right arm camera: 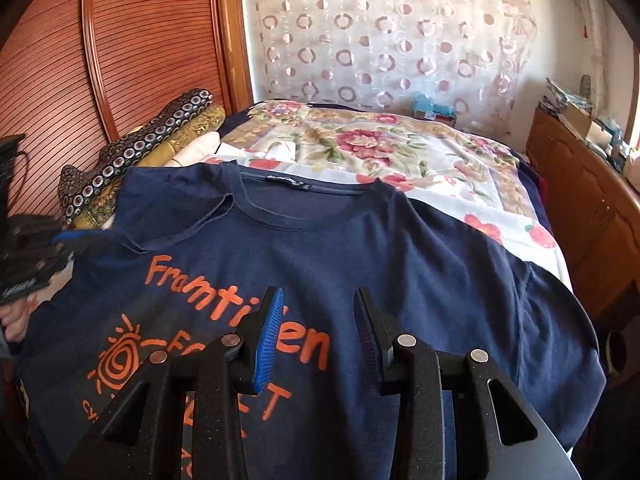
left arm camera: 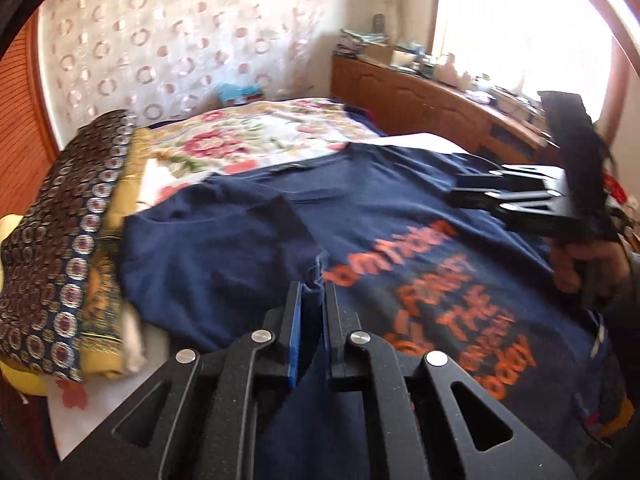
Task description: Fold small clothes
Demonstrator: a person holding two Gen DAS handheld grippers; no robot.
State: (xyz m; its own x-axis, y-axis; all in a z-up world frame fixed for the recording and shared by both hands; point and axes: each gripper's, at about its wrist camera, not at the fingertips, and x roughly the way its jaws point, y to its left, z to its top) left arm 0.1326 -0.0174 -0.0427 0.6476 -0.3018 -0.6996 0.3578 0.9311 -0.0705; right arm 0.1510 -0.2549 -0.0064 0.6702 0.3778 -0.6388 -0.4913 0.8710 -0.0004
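A navy T-shirt (left arm camera: pixel 400 208) with orange lettering lies face up on the bed, collar (right arm camera: pixel 296 188) towards the far side. My left gripper (left arm camera: pixel 313 286) is shut on a pinch of its navy fabric beside the print, and the left sleeve (right arm camera: pixel 180 216) is lifted and folded over the chest. In the right wrist view, part of the left gripper (right arm camera: pixel 66 240) shows at the left edge. My right gripper (right arm camera: pixel 319 294) hangs open just over the printed chest with nothing between its blue pads. It also shows in the left wrist view, where the right gripper (left arm camera: pixel 454 190) hovers at the shirt's right side.
A stack of patterned folded cloths (left arm camera: pixel 68 260) lies left of the shirt. The floral bedspread (right arm camera: pixel 400 148) stretches beyond the collar. A cluttered wooden cabinet (right arm camera: pixel 580 200) runs along the right side of the bed, and a slatted wooden panel (right arm camera: pixel 120 40) stands at the left. A person's hand (left arm camera: pixel 576 264) grips the right gripper's handle.
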